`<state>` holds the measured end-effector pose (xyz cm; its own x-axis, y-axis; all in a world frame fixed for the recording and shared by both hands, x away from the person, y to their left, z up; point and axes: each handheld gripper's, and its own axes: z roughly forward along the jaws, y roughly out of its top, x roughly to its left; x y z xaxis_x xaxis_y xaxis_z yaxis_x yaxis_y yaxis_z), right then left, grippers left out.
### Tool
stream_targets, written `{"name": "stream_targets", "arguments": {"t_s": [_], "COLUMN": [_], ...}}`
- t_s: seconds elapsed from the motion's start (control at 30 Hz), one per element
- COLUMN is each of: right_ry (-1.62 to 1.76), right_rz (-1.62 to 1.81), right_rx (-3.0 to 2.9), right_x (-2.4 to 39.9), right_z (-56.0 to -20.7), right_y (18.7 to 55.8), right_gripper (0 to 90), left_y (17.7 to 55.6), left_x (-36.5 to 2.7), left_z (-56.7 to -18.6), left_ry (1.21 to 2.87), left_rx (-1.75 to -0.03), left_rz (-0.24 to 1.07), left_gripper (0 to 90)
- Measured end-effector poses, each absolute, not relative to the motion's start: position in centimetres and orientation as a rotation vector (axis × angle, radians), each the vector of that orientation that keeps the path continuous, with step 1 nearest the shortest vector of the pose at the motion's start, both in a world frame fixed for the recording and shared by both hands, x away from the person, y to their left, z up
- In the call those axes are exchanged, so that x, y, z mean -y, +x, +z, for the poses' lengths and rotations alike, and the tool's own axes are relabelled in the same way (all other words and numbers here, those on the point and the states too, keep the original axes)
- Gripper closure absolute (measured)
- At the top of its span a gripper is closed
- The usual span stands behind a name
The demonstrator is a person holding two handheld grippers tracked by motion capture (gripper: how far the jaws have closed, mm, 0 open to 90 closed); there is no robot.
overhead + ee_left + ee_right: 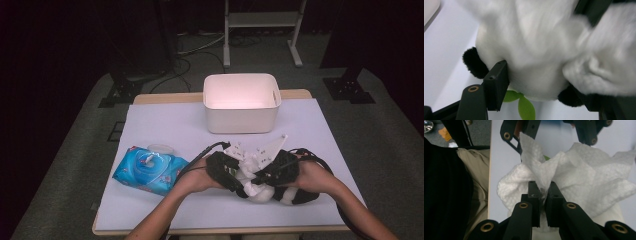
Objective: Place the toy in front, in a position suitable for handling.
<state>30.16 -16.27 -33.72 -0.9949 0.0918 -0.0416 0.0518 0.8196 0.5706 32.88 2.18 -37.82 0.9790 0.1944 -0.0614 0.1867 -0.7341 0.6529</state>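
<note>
A white panda plush [536, 50] with black ears and a green leaf [525, 107] sits between the jaws of my left gripper [541, 83], which is shut on its body. My right gripper [542, 187] is shut on a crumpled white wipe [579, 170] and presses it against the plush. In the high view both hands meet at the table's front centre. There the left gripper [231, 175] and right gripper [270, 172] face each other over the plush [260, 194]. The wipe [246, 164] shows between them.
A blue wet-wipe pack [149, 171] lies at the front left, with a pale round lid [160, 148] just behind it. A white open bin [241, 102] stands at the back centre. The table is covered by a pale mat [165, 120].
</note>
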Motion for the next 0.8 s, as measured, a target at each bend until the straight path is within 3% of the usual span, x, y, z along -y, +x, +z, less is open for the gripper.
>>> {"name": "stream_targets", "arguments": {"t_s": [0.6,0.8], "right_ry": [0.268,0.274], "right_rz": [0.938,0.901], "right_rx": [-2.88,-2.916], "right_x": [19.9,20.1], "right_z": [-32.1,-32.5], "right_y": [32.3,32.0], "right_gripper": [82.9,82.9], "left_y": [32.9,33.0], "left_x": [-2.6,-2.6], "left_z": [-38.3,-38.1], "left_ry": [2.42,2.414], "left_rx": [-0.27,-0.28], "left_rz": [-0.008,-0.01], "left_gripper": [31.3,25.7]}}
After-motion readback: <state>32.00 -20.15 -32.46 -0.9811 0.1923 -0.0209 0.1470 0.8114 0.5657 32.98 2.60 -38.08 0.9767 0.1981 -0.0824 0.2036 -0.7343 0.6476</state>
